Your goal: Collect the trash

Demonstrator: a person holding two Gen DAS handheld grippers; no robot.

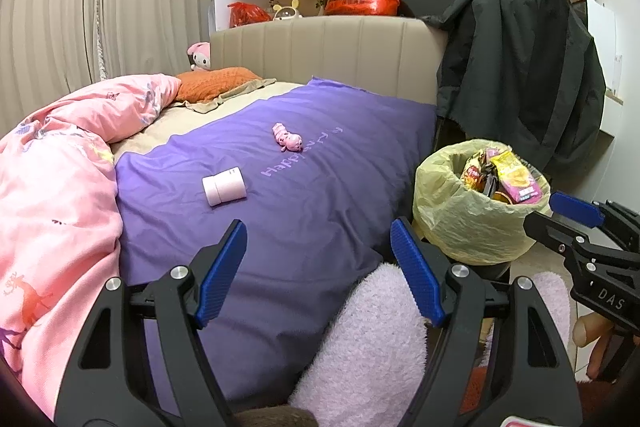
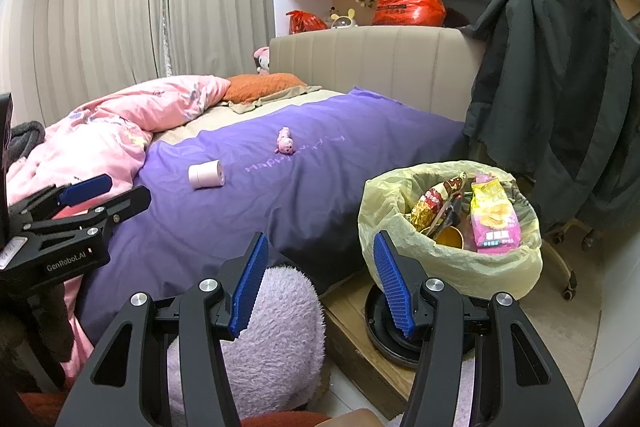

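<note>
I have my left gripper spread wide with nothing between its blue pads, hovering over the near edge of the bed's purple blanket; a fluffy lilac cushion sits just below it. My right gripper is also wide and empty, held low between the bed and the trash bin, which stands on the floor beside the bed, lined with a pale yellow bag. Snack wrappers already fill the bin, a pink and yellow chip packet standing upright among them. On the blanket I see a pink cylindrical container lying on its side, and farther back, well apart from it, a small pink toy. A pink duvet is bunched on the left of the bed, and a dark jacket hangs over a chair behind the bin
</note>
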